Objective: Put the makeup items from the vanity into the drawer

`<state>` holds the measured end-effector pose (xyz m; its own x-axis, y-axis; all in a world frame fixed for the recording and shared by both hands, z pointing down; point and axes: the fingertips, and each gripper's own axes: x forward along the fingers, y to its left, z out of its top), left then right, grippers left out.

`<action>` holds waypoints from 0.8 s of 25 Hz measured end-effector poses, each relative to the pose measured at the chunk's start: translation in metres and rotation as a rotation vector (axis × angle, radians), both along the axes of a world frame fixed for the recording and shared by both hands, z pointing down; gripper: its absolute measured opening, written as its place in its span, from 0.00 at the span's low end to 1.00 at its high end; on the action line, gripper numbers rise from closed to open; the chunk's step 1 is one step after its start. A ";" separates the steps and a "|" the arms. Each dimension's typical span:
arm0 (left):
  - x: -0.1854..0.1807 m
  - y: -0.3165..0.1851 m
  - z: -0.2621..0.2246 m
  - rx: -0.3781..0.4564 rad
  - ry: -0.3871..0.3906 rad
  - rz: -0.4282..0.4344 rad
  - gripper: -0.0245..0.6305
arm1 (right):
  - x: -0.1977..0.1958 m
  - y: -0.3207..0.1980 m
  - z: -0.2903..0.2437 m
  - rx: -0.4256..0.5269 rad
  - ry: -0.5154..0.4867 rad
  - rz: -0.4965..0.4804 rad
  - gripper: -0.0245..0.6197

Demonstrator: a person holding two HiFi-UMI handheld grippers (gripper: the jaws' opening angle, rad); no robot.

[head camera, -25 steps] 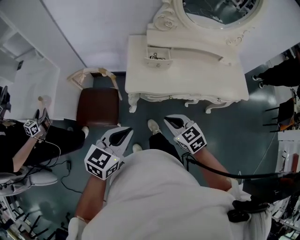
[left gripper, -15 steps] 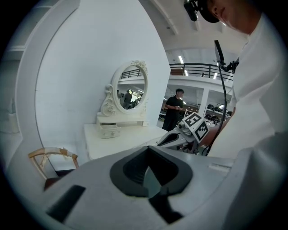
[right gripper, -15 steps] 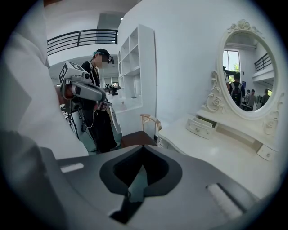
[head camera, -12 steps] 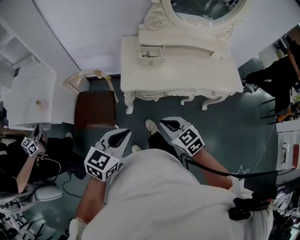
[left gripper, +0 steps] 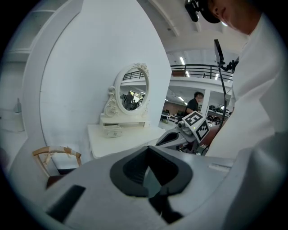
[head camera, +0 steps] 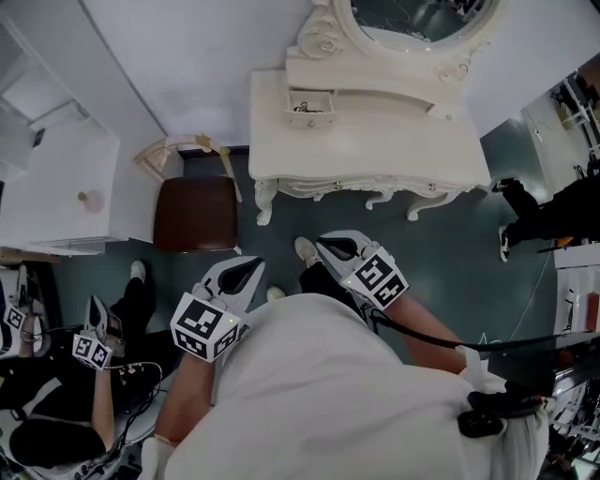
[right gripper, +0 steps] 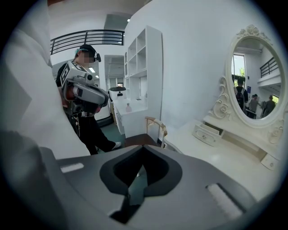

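At the far left of the head view, another person (head camera: 47, 427) is seen low in the frame, with a marker cube (head camera: 92, 350) carried at the hand. Above that, a white shelf unit (head camera: 56, 178) is set against the wall, and a chair (head camera: 195, 212) with a brown seat is placed just beside the vanity's left end.

The left gripper (head camera: 253, 265) is held in front of the wearer's body, above the floor. Its jaws are brought together at the tips, and nothing is gripped between them. The right gripper (head camera: 326, 242) is held just beside it in the same way, tips meeting and nothing held. Both are pointed toward the vanity (head camera: 375, 155) but are kept well apart from it, with open floor between.

On the vanity's raised back shelf, under the left edge of the oval mirror (head camera: 422, 19), a small drawer (head camera: 310, 119) is pulled open. Some small dark items (head camera: 310, 108) are seen lying inside it; they are too small to be identified. They lie ahead of both grippers, well beyond the tips and nearer the right gripper's line.

At the right edge, part of a dark-clothed person (head camera: 553, 211) is visible.
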<state>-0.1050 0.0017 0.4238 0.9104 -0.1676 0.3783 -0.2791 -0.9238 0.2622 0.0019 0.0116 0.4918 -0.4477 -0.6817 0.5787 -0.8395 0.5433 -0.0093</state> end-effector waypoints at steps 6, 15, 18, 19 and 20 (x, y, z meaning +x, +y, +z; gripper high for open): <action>-0.008 0.000 0.004 0.003 0.005 -0.018 0.04 | -0.009 -0.001 0.002 0.011 0.002 -0.015 0.04; -0.014 -0.004 0.006 -0.003 0.007 -0.015 0.04 | -0.015 -0.005 -0.001 0.019 0.002 -0.005 0.04; -0.015 -0.006 0.006 -0.008 0.008 -0.013 0.04 | -0.017 -0.008 -0.003 0.021 0.000 -0.003 0.04; -0.016 -0.006 0.005 -0.009 0.007 -0.017 0.04 | -0.018 -0.009 -0.003 0.023 -0.002 -0.006 0.04; -0.017 -0.006 0.005 -0.009 0.007 -0.021 0.04 | -0.019 -0.010 -0.004 0.025 -0.002 -0.010 0.04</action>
